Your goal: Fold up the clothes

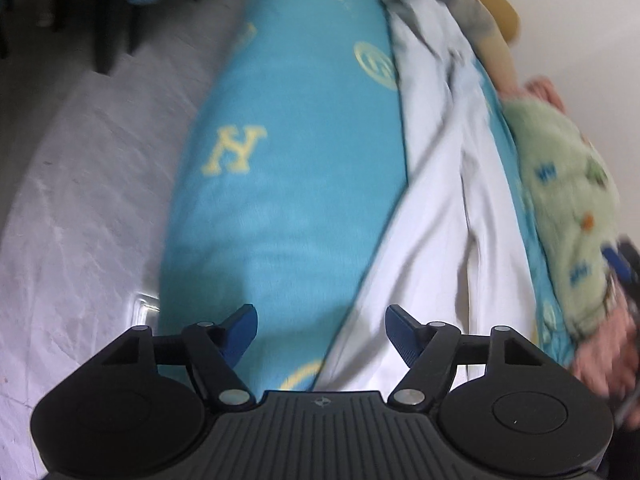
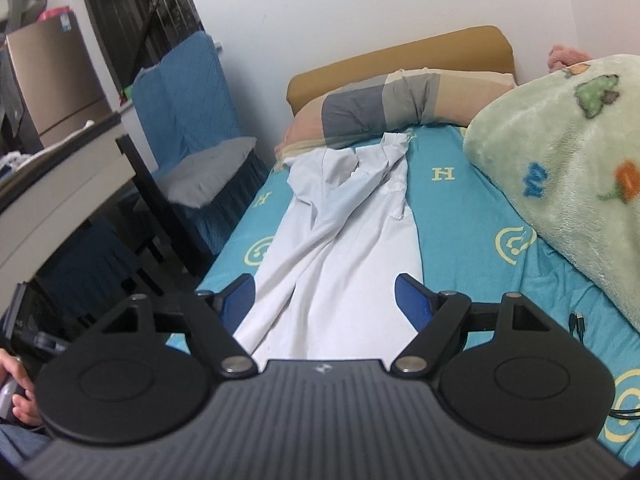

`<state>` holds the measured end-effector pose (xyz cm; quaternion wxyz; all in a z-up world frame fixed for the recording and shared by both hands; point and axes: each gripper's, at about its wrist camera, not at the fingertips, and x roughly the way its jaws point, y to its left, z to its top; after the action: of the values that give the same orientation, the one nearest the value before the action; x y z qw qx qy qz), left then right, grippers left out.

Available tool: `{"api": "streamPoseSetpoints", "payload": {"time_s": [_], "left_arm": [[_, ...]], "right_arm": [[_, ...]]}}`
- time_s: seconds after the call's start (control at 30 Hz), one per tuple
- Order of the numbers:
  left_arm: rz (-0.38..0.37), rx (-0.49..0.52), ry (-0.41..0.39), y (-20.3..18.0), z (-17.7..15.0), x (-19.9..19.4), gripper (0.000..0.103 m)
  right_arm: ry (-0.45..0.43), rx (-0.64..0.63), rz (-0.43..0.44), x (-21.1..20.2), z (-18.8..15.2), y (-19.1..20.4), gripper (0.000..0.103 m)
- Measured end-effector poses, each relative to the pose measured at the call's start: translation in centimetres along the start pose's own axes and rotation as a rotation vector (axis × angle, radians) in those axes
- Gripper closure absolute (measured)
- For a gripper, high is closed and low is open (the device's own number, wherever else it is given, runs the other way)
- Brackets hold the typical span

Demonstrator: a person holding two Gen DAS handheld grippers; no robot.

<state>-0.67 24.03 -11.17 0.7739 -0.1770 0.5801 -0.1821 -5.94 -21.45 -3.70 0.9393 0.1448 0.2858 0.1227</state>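
Fingers (image 2: 412, 300) of both grippers wide apart, empty, above white garment (image 2: 340, 248).

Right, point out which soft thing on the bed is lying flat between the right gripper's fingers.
The white garment, stretched lengthwise on the turquoise sheet, straight ahead of the open right gripper. The green fleece blanket is heaped to the right; the striped pillow lies at the headboard.

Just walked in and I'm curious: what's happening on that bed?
A person is holding a two-finger gripper in each hand over a white garment lying crumpled lengthwise on the blue bedsheet. The left gripper and right gripper both have their jaws open and hold nothing. Folding has not visibly started.
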Motion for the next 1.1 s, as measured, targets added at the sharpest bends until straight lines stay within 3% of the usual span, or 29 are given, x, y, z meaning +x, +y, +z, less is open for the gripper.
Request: {"api": "streamPoseSetpoints", "payload": {"time_s": [0.07, 0.13, 0.2, 0.33, 0.4, 0.63, 0.7, 0.77, 0.93, 1.1], "left_arm": [[-0.027, 0.045, 0.029, -0.2, -0.5, 0.7, 0.046], [-0.055, 0.090, 0.057, -0.4, -1.0, 1.3, 0.046], [-0.082, 0.135, 0.086, -0.6, -1.5, 2.0, 0.059], [-0.041, 0.256, 0.132, -2.7, -1.9, 2.4, 0.070], [0.005, 0.323, 0.152, -3.9, -2.1, 2.7, 0.093], [0.249, 0.631, 0.157, -11.1, -3.2, 1.1, 0.097], [0.281, 0.685, 0.139, -14.0, -3.6, 0.1, 0.098], [0.300, 0.755, 0.111, -17.4, -4.4, -0.9, 0.098], [0.260, 0.848, 0.048, -25.1, -7.5, -1.2, 0.098], [0.232, 0.834, 0.053, -28.8, -9.4, 3.4, 0.099]], "right_arm": [[0.012, -0.009, -0.001, 0.4, 0.0, 0.2, 0.024], [0.022, -0.013, 0.003, 0.8, 0.1, 0.4, 0.024], [0.028, -0.018, 0.007, 1.1, 0.1, 0.6, 0.024], [0.034, -0.032, 0.002, 1.4, 0.0, 0.9, 0.024], [0.036, -0.029, 0.000, 1.4, 0.0, 0.9, 0.024], [0.015, -0.018, -0.006, 0.6, 0.2, 0.5, 0.024], [0.008, -0.013, -0.013, 0.3, 0.3, 0.1, 0.024], [0.003, -0.006, -0.019, 0.0, 0.3, -0.3, 0.024], [-0.014, 0.036, -0.029, -1.0, 0.6, -1.8, 0.024], [-0.035, 0.084, -0.027, -1.7, 0.9, -2.9, 0.024]]}}
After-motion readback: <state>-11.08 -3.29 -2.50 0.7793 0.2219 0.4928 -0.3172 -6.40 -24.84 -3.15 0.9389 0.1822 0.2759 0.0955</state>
